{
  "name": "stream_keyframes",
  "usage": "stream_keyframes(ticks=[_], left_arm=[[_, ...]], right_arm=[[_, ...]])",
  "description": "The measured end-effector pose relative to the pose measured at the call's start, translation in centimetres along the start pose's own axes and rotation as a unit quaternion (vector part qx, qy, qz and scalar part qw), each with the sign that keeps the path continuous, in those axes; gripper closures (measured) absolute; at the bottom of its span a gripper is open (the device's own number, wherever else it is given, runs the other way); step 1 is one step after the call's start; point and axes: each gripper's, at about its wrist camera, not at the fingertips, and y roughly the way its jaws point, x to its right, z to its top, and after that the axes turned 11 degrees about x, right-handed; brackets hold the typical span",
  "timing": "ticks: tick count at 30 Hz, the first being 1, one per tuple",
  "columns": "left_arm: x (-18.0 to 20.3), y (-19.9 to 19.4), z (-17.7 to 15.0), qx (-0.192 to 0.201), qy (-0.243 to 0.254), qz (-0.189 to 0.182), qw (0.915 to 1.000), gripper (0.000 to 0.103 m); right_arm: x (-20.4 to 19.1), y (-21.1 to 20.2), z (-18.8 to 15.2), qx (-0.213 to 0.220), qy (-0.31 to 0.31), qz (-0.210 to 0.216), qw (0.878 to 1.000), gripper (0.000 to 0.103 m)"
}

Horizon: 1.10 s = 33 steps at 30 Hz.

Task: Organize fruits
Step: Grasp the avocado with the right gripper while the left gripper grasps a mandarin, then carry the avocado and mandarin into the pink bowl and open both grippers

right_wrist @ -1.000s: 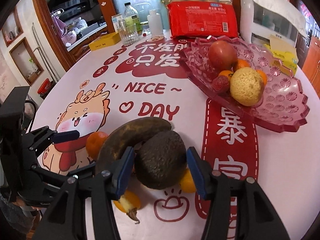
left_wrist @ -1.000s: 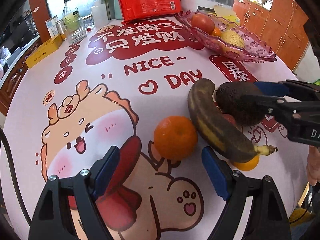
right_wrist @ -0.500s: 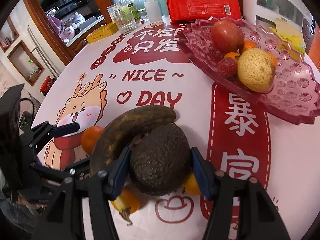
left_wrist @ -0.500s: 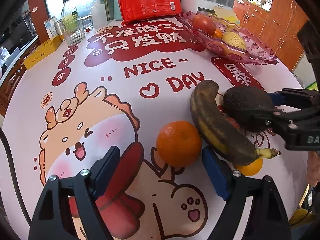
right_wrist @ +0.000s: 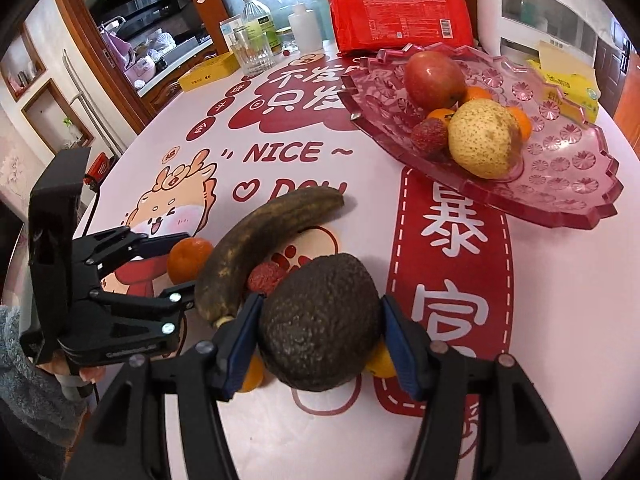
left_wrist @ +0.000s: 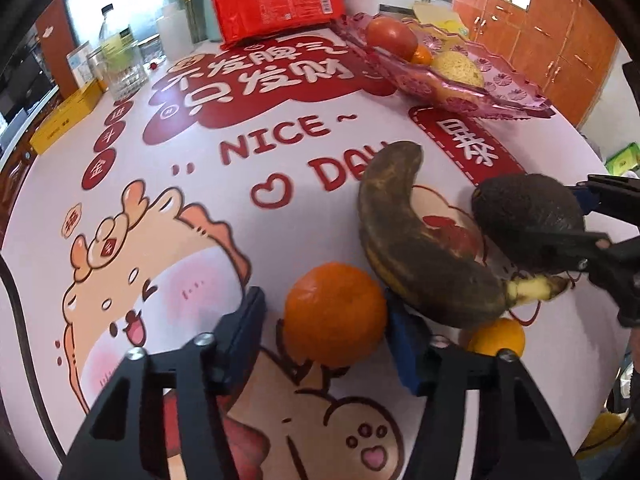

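Right wrist view: the avocado (right_wrist: 320, 322) sits squeezed between the blue pads of the right claw (right_wrist: 320, 338), lifted a bit off the bench (right_wrist: 560, 300). The blackened banana (right_wrist: 260, 248) lies just beside it, with a lychee (right_wrist: 266, 278) tucked in between. The left claw (left_wrist: 326, 338) is spread wide around the orange (left_wrist: 334, 314), not gripping. A small orange fruit (left_wrist: 498, 336) is mostly hidden under the banana's stem. The bench cloth reads "NICE ~ DAY", the Y covered. The pink fruit tray (right_wrist: 560, 168) sits toward the far right edge.
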Motion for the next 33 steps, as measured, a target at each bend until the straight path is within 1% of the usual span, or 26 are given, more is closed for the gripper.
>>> stream_keyframes(ticks=[1, 4, 6, 13, 18, 21, 25, 29, 33], left_arm=[[0.2, -0.1, 0.1, 0.000, 0.001, -0.004, 1.0000, 0.060], [0.6, -0.3, -0.1, 0.003, 0.014, 0.013, 0.9998, 0.061], [0.7, -0.6, -0.3, 0.002, 0.011, 0.022, 0.9997, 0.062], [-0.1, -2.9, -1.4, 0.006, -0.026, 0.019, 0.9995, 0.062], [0.5, -5.1, -1.2, 0.017, -0.025, 0.016, 0.9994, 0.062], [1.2, -6.3, -0.3, 0.023, -0.020, 0.015, 0.9994, 0.062], [2.5, -7.8, 1.8, 0.030, -0.016, 0.009, 0.9994, 0.062], [4.3, -9.7, 4.6, 0.047, 0.003, 0.007, 0.9989, 0.062], [6.4, -11.8, 8.1, 0.072, 0.027, 0.009, 0.9970, 0.062]], right_arm=[[-0.1, 0.0, 0.0, 0.000, -0.003, 0.000, 1.000, 0.044], [-0.3, 0.0, -0.1, 0.004, -0.011, -0.003, 1.000, 0.044], [-0.5, -0.1, -0.3, 0.005, -0.014, -0.002, 1.000, 0.044], [-0.4, -1.4, -0.5, 0.025, -0.008, 0.012, 1.000, 0.044], [-0.3, -2.8, -0.3, 0.041, -0.007, 0.014, 0.999, 0.044], [-0.2, -3.7, 0.1, 0.050, -0.003, 0.017, 0.999, 0.044], [0.2, -5.3, 0.9, 0.064, 0.001, 0.018, 0.998, 0.044], [0.8, -8.0, 2.7, 0.086, 0.007, 0.020, 0.996, 0.044], [1.6, -10.9, 5.0, 0.112, 0.004, 0.009, 0.994, 0.044]])
